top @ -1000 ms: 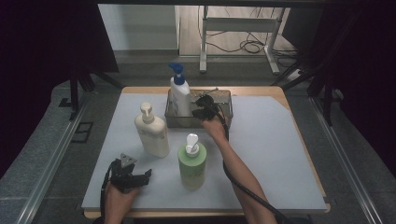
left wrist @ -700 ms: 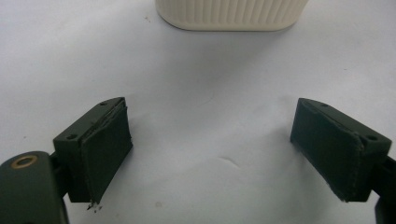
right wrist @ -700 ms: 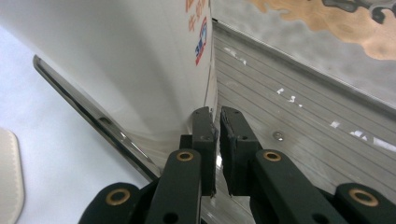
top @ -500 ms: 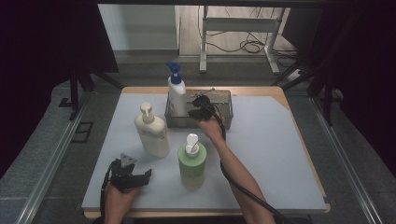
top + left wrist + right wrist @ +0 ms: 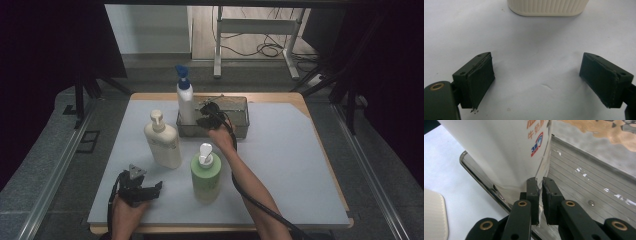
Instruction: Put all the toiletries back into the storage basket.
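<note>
A white bottle with a blue pump (image 5: 185,102) (image 5: 499,152) stands at the left end of a clear bin (image 5: 237,101) (image 5: 586,185) at the back of the table. My right gripper (image 5: 200,120) (image 5: 540,187) reaches into the bin. Its jaws are shut with nothing between them, and their tips are at the bottle's lower side; I cannot tell whether they touch it. My left gripper (image 5: 152,188) (image 5: 536,85) rests open on the mat near the front left. Its empty jaws point at the base of a cream pump bottle (image 5: 162,145) (image 5: 549,7).
A green pump bottle (image 5: 205,175) stands mid-table, just left of my right forearm. A pale mat (image 5: 290,165) covers the table top. The right gripper's cable (image 5: 250,195) trails along the forearm. Metal rails run along both sides, and a stand with cables sits beyond the far edge.
My right gripper has moved a little left inside the bin, and the blue-pump bottle has shifted slightly left with it. The left gripper has stayed where it was.
</note>
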A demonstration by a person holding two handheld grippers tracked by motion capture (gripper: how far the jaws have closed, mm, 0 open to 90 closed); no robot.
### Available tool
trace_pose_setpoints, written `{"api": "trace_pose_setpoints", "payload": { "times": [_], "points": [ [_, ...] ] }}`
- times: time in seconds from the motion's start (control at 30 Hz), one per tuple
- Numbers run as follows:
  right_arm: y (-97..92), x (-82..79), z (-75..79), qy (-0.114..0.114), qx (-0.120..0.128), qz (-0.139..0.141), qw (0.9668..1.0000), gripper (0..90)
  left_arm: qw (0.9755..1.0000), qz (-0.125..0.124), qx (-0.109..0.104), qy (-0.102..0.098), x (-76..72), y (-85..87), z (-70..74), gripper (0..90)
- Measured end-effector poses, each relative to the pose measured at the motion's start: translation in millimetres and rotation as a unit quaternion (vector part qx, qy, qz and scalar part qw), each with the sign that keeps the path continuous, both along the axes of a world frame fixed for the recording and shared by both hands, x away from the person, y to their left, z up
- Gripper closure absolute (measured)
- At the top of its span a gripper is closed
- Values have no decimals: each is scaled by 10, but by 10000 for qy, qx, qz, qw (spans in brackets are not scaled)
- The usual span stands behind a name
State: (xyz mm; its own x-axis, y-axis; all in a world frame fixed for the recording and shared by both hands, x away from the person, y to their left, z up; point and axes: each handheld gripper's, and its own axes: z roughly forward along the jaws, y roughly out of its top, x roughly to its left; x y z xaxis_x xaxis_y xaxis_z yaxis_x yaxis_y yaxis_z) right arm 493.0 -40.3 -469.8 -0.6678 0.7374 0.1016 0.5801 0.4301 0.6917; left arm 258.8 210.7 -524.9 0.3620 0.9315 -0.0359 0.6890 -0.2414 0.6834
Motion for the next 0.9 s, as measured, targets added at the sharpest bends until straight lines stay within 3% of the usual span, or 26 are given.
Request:
{"api": "trace_pose_setpoints", "payload": {
  "times": [0.9],
  "points": [
    [69, -7, 0, 4, 169, 6, 9999, 864, 10000, 0, -1, 3, 2, 0, 0, 116]
  ]
}}
